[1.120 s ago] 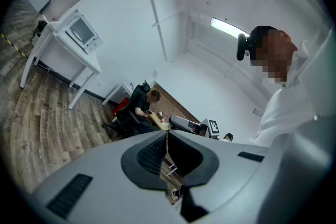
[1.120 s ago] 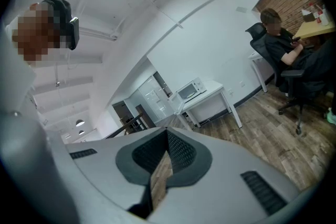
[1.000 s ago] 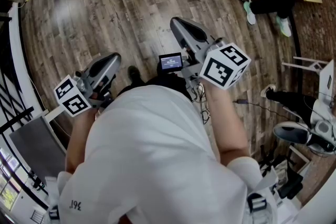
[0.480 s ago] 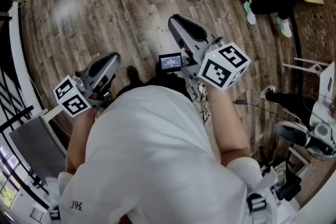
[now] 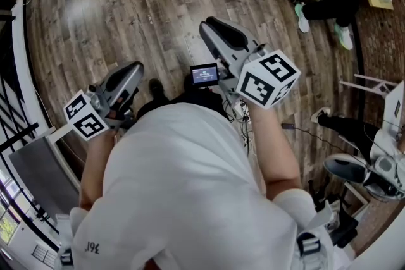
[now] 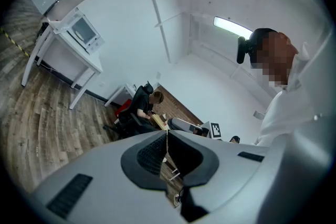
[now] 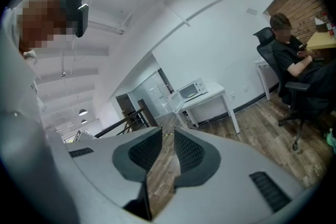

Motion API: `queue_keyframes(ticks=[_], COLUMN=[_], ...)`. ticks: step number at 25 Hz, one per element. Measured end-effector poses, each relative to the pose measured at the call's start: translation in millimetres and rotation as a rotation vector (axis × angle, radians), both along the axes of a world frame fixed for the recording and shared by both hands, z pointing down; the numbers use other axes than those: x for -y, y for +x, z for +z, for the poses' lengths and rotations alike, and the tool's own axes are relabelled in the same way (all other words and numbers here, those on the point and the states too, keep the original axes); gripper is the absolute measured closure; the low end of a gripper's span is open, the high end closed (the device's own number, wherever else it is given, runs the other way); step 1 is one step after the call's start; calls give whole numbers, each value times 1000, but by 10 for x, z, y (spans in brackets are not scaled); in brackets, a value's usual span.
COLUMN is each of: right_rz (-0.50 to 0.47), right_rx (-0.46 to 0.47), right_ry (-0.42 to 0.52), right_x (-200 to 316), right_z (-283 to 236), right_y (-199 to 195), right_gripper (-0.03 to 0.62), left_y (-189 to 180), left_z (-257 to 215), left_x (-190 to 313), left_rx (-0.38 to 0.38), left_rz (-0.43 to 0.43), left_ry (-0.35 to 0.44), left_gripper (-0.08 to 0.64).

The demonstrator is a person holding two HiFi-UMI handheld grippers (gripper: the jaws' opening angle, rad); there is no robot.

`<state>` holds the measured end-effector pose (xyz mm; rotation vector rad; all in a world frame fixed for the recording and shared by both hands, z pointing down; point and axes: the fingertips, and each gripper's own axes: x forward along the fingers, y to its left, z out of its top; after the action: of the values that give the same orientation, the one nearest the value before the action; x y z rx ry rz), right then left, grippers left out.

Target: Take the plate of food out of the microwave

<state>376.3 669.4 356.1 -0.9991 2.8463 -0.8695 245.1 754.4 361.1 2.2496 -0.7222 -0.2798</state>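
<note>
Standing on the wood floor [image 5: 139,3], the person in the white shirt [image 5: 183,186] has both claws held out in front, pointing roughly level, so nothing's near the food. The left claw [image 6: 167,136] is squeezed tight, pads touching, with nothing between them. The right claw [image 7: 169,134] has just been opening: there's a narrow gap now, and all you see through it is floorboards, so it's empty too. A small lit screen [image 5: 205,75] sits just beside the right claw's body in the head view. The microwave [image 7: 191,89] is far across the room on a white counter [image 7: 212,93] against the white wall, well apart from both claws. It's too small to tell what's inside it, so I can't make out the plate. In the right gripper view a person [image 7: 291,57] sits in a dark office chair [image 7: 302,97] on the far right, by a brick wall [image 7: 307,0], looking down at something in their hands.
</note>
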Motion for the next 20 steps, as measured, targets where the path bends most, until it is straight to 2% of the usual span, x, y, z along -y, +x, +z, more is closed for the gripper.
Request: queue_keyframes(ticks=[9,20], right_rz=[-33,-55], right_rx=[-3,7], right_ry=[-14,-28], right_x=[116,414], right_z=[110,113], right_y=[176,28], right_gripper=[541,541], left_y=[206,107], left_z=[92,63], left_x=[68,348], left_rx=[-3,7], left_rz=[-40,-52], left_ry=[-11,-20], left_gripper=[546,546])
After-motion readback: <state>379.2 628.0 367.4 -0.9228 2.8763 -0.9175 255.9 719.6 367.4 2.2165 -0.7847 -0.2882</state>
